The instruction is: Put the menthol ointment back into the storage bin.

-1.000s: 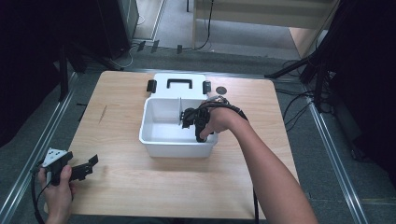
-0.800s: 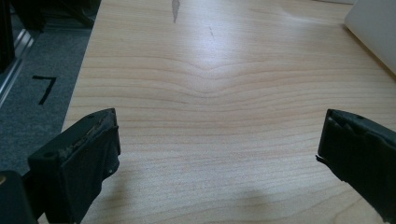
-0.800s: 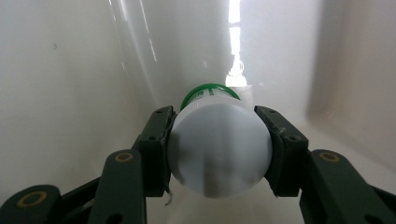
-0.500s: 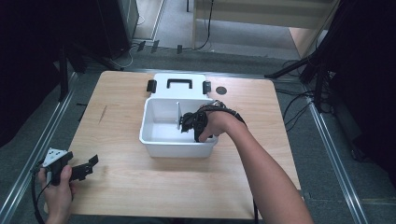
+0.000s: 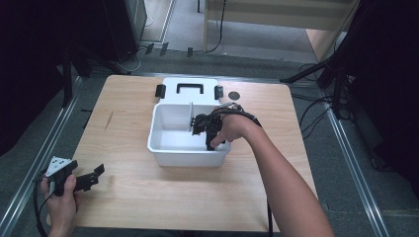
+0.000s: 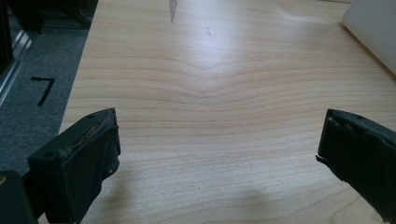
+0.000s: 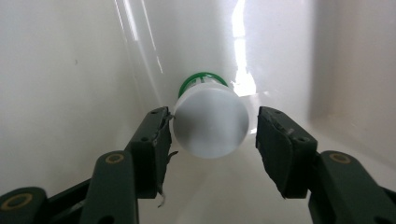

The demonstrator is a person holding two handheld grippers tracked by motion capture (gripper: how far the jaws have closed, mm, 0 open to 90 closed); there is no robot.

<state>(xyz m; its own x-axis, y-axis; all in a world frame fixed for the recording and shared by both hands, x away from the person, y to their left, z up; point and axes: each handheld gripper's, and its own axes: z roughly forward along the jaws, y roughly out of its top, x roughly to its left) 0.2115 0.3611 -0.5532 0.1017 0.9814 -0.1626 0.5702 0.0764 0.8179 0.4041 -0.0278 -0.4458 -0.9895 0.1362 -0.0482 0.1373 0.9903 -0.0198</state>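
Jaws of the right gripper (image 7: pixel 212 140) stand apart on either side of a small white cylinder with a green end (image 7: pixel 211 122); the left one is at its edge, the right one shows a gap. It lies inside the white bin (image 5: pixel 184 155) on the wooden counter (image 5: pixel 148 197), in the compartment right of the divider (image 5: pixel 190 116). At the near left corner, the left gripper (image 5: pixel 96 175) hovers with jaws wide apart. A white lid (image 5: pixel 190 90) lies behind the bin.

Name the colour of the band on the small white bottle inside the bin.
Green, seen best in the right gripper view, behind the bottle's white end.
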